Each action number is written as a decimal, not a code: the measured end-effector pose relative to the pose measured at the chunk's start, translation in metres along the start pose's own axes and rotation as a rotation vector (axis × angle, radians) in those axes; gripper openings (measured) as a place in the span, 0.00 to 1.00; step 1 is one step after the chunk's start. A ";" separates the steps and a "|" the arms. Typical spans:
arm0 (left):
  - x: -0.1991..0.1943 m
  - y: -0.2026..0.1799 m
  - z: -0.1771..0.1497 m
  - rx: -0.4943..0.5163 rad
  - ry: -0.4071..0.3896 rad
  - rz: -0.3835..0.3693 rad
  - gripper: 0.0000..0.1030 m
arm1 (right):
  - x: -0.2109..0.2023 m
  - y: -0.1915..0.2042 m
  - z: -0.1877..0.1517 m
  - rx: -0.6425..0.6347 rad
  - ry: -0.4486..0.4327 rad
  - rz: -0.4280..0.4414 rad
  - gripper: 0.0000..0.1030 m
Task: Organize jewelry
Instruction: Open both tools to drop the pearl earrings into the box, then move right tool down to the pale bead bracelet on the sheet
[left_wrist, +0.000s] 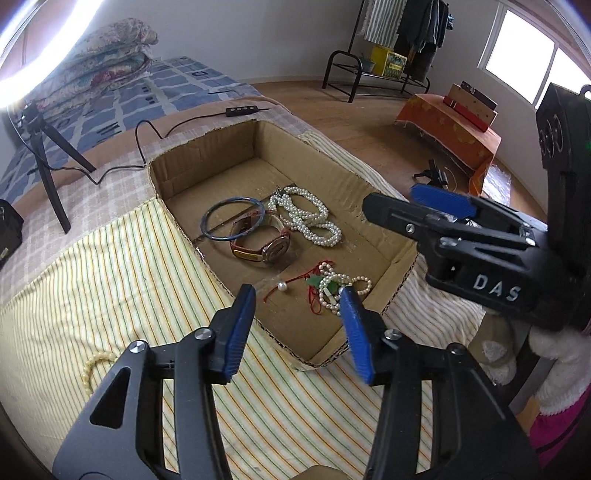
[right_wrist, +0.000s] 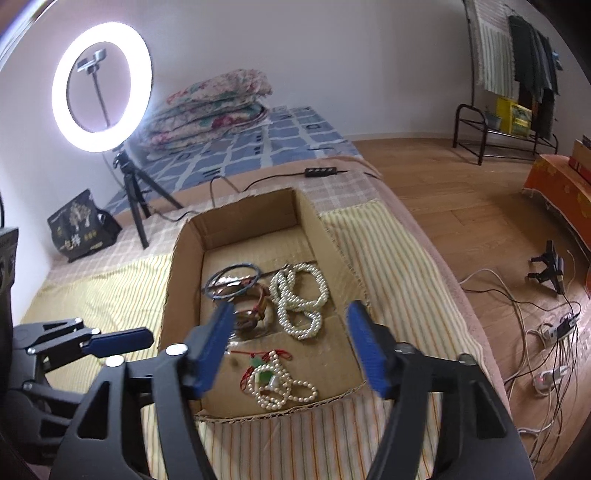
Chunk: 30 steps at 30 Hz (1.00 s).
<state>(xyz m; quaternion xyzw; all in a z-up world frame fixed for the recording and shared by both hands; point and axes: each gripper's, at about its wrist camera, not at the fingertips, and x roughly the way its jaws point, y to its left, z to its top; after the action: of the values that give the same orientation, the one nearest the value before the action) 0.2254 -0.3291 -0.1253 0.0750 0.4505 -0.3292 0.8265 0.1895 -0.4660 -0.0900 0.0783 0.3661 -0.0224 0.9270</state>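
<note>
Both grippers hang part-open and empty over the near end of the cardboard box (left_wrist: 400, 254), left gripper (left_wrist: 297, 325) and right gripper (right_wrist: 291, 343). Nearest lies a tangled pearl-and-red-cord necklace (right_wrist: 277, 384), light, limp and probably slippery, so pinch a bunched clump. Farther in sit the wristwatch (left_wrist: 266, 242), blue bangle (left_wrist: 232, 218) and pearl strands (left_wrist: 306, 218).
</note>
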 end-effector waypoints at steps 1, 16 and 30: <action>0.000 0.000 0.000 0.003 -0.002 0.003 0.55 | -0.001 -0.002 0.000 0.014 -0.005 -0.007 0.73; -0.005 -0.009 -0.002 0.049 0.002 0.092 0.75 | -0.007 -0.006 0.002 0.060 -0.009 -0.030 0.74; -0.034 -0.006 -0.009 0.055 -0.023 0.156 0.76 | -0.027 0.006 0.008 0.045 -0.042 -0.032 0.75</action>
<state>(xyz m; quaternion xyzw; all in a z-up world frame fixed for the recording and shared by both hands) 0.2024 -0.3133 -0.1023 0.1288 0.4243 -0.2767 0.8525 0.1756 -0.4618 -0.0650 0.0928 0.3470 -0.0469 0.9321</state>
